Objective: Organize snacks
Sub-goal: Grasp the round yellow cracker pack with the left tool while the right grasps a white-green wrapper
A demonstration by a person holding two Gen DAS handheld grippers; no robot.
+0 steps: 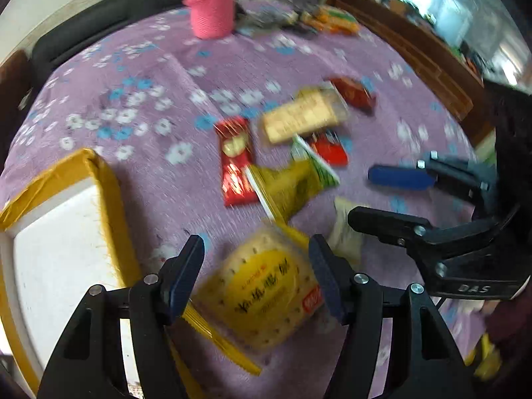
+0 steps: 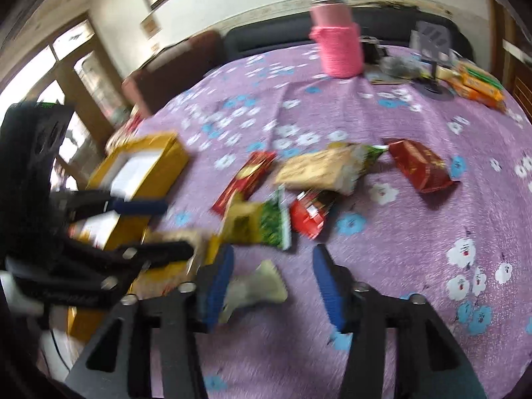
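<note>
A table covered in a purple flowered cloth (image 1: 159,76) carries a scatter of snack packets near its middle. At the left edge sits an open box (image 1: 60,232) with yellow-taped walls and a white inside, probably where the snacks are to go.

The left gripper (image 1: 256,276) points steeply down over a round yellow cracker packet (image 1: 269,296) lying close to the box's near corner. Its fingers (image 1: 186,272) stand fairly wide, one on each side of the packet; motion blur hides whether the pads press it, so no hold can be confirmed.

The right gripper (image 2: 272,286) hangs open over a small pale crumpled wrapper (image 2: 256,286), which lies by its left finger, not gripped.

Farther toward the middle lie a green and yellow bag (image 1: 292,183), a long red packet (image 1: 236,163), a pale biscuit pack (image 1: 302,116) and two more red packets (image 1: 354,93). A pink bottle (image 1: 211,3) stands at the far edge.

The cracker packet looks light, with slick crinkly film over brittle crackers. It is best taken across its round body with gentle pressure; a hard squeeze would likely crack the contents, and the film may slide.
</note>
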